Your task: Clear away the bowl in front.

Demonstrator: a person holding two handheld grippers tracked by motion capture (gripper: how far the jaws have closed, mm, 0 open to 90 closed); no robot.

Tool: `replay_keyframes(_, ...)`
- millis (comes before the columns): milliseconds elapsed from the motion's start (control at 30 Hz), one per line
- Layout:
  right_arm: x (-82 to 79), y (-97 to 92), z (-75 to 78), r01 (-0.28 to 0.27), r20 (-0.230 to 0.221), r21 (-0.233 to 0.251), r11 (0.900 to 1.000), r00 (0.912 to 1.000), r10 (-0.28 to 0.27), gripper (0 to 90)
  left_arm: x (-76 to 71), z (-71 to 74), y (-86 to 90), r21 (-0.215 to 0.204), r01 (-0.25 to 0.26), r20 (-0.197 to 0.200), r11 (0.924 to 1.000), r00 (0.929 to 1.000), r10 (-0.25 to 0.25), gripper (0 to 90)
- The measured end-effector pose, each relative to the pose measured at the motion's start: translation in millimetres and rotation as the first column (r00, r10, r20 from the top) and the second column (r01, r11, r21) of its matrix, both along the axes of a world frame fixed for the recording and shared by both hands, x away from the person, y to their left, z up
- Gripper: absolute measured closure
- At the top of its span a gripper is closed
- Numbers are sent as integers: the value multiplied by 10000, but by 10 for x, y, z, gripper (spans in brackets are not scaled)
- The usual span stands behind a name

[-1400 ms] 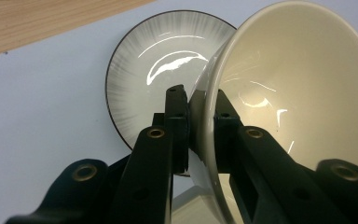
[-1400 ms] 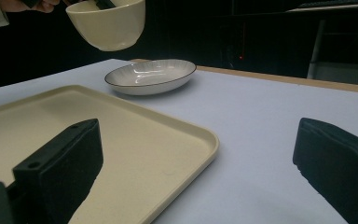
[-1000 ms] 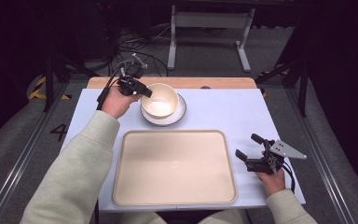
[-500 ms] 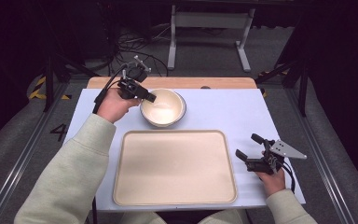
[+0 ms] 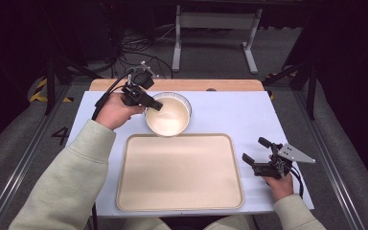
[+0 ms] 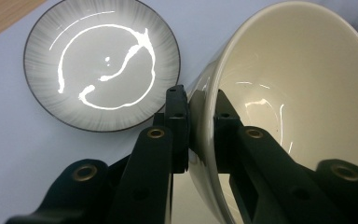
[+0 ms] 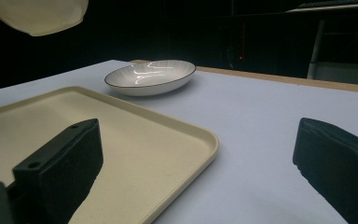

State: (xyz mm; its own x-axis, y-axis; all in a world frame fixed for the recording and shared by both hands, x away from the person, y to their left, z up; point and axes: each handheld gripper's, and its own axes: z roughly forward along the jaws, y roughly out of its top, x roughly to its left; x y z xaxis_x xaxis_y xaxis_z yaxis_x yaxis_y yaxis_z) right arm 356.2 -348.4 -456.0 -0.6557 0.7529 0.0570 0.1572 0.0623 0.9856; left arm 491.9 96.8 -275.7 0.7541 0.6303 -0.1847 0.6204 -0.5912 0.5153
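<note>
The cream bowl [image 5: 167, 116] hangs tilted in the upper middle of the high view, above the tray's [image 5: 179, 206] far edge, its rim pinched between the jaws of the left gripper [image 5: 154, 104]. Underneath it, a grey plate [image 6: 101, 63] sits bare on the white table [image 5: 230, 112]. The right gripper [image 5: 255, 155], lower right beside the tray's right edge, rests with jaws spread wide on nothing.

this is looking like a lab or test room. a white table [image 5: 230, 110] is standing on a grey floor [image 5: 24, 143] with metal rails [image 5: 9, 191], black cables [image 5: 139, 52] are lying behind it, and dark walls are closing it in.
</note>
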Motion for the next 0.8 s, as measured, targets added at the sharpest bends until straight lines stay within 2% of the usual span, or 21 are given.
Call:
replay_keyframes(333,0,2,0,-6,0,-2,10000,10000,6,17,-141,-14,-98,341,839,70,9959,9964,-842,820)
replay_keyframes(367,0,1,0,-11,-5,-16,10000,10000,11,17,-173,-14,-129,410,1101,109,9931,9938,-1106,820)
replay_keyframes(467,1,3,0,-9,1,-16,10000,10000,9,17,-213,-11,-166,451,1224,79,9915,9924,-1229,820)
replay_keyframes(600,1,2,0,-13,1,-3,10000,10000,13,17,-273,-19,-225,525,1565,95,9863,9875,-1572,820)
replay_keyframes(633,1,1,0,-14,2,-3,10000,10000,14,17,-282,-23,-238,569,1745,109,9830,9844,-1754,820)
replay_keyframes(800,1,1,0,-19,-2,1,10000,10000,19,17,-338,-57,-297,702,1982,12,9777,9801,-1987,820)
